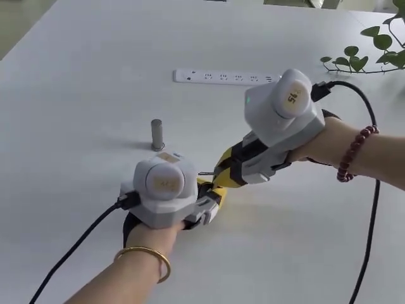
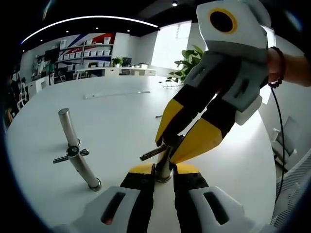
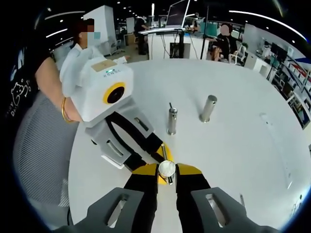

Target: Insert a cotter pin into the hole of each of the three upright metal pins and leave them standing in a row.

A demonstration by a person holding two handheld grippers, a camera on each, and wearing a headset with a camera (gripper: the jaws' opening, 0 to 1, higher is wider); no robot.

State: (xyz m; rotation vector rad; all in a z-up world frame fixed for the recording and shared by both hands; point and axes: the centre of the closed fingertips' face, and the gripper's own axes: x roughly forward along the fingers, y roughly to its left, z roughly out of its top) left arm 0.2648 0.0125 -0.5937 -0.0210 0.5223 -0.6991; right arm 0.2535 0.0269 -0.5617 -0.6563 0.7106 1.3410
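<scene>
Clamped on metal pin [image 2: 164, 164] w/ left gripper [image 2: 164, 171], nipping cotter pin [image 2: 151, 154] w/ right gripper [image 2: 171, 143]; may jam if skewed

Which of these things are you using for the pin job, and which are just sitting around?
For the job:
- left hand-held gripper, clamping a metal pin
- right hand-held gripper, holding a cotter pin
- finished pin, with a cotter pin already through it
- bare pin

Just lying about:
- power strip
- plant

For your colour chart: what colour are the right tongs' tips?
Yellow; the right tongs show best in the left gripper view.
</scene>
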